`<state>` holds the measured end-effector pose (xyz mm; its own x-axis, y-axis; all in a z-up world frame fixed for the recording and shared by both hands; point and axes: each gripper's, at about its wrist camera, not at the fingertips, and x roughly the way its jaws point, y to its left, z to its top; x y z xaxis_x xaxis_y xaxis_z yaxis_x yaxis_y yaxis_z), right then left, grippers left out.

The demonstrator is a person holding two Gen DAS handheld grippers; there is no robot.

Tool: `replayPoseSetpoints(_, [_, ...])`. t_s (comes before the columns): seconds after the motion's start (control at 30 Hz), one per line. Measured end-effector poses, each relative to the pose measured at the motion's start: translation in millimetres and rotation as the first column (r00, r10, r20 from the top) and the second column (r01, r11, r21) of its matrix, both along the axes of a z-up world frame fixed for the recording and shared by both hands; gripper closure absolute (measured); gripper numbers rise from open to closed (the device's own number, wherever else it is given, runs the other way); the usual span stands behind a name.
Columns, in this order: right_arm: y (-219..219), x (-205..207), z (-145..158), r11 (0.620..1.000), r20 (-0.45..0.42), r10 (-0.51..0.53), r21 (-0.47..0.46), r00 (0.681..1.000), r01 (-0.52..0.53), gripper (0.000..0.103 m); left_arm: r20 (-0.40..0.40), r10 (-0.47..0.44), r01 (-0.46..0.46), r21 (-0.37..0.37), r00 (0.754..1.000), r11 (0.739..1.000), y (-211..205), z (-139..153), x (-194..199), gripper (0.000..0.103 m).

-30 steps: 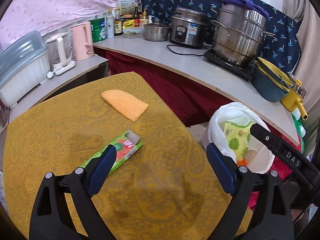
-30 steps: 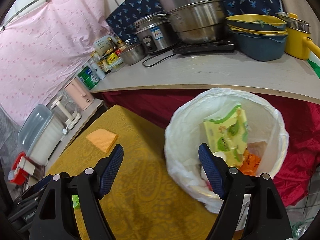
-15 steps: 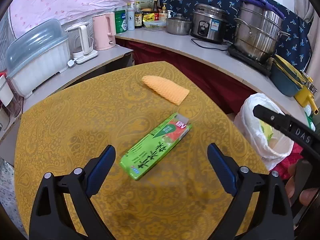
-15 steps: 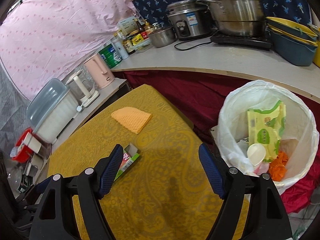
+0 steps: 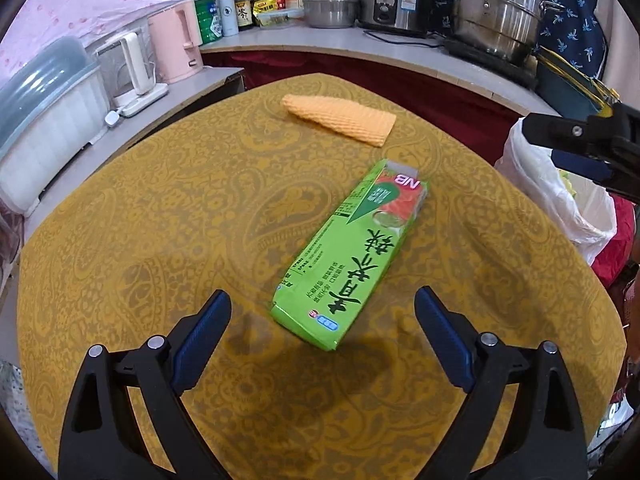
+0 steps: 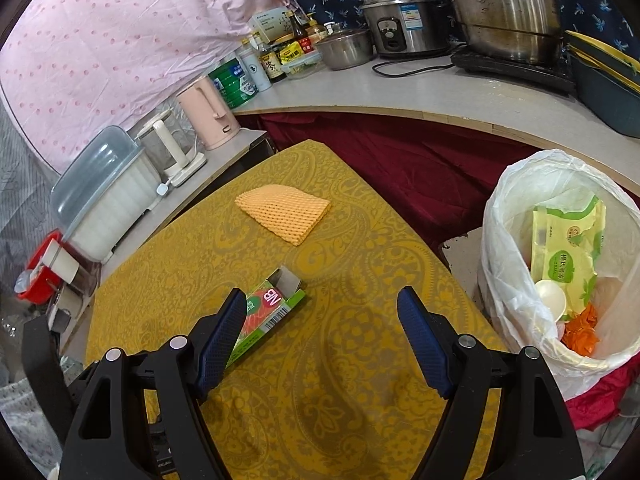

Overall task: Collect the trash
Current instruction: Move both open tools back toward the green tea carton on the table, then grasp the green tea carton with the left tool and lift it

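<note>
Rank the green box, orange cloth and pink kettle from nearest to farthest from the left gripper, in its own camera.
From the left gripper:
1. Green box, lying just ahead, between the open fingers.
2. Orange cloth, farther along the table near its far edge.
3. Pink kettle, on the counter beyond, to the left.

- The left wrist view sits low over the desk (image 5: 160, 240), facing the back wall, with the green box (image 5: 352, 256) close at 12 o'clock.
- The right wrist view sits higher and further back, with the bin (image 6: 516, 240) near at 3 o'clock.
- Both views share the desk, the green box (image 6: 268, 316), the orange cloth (image 5: 340, 118) (image 6: 284, 212) and the bin (image 5: 552, 200).
</note>
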<state>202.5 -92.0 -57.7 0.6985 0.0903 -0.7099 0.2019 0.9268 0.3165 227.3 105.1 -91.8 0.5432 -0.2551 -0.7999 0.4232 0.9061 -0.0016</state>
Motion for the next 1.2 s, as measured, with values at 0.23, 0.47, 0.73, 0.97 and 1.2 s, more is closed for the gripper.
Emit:
replayPoseSetpoints(0.23, [12.9,12.9,-9.4,1.0,-0.025,0.015,-0.005,1.0,-0.015,0.028,-0.074,0.015,-0.015,0.002,0.997,1.0,-2.9,-25.9,24.0,0.029])
replayPoseSetpoints(0.47, [22.2,23.2,-17.6,0.999,-0.043,0.033,-0.005,0.999,-0.033,0.028,-0.081,0.07,-0.072,-0.025,0.994,0.997,1.4,-25.0,27.1,0.051])
replayPoseSetpoints(0.73, [28.4,23.8,-22.1,0.999,-0.049,0.047,0.003,0.998,-0.047,0.028,-0.107,0.113,-0.122,-0.085,0.988,0.989,2.5,-23.9,12.2,0.056])
replayPoseSetpoints(0.97, [19.9,14.7,-25.1,0.999,-0.051,0.028,0.017,0.998,-0.027,0.028,-0.136,0.176,-0.199,-0.172,0.975,0.965,4.0,-13.1,4.5,0.056])
replayPoseSetpoints(1.2, [11.4,7.4,-22.0,1.0,-0.042,0.019,0.023,0.999,-0.018,0.028,-0.131,0.2,-0.226,-0.24,0.971,0.944,4.1,7.2,10.0,0.057])
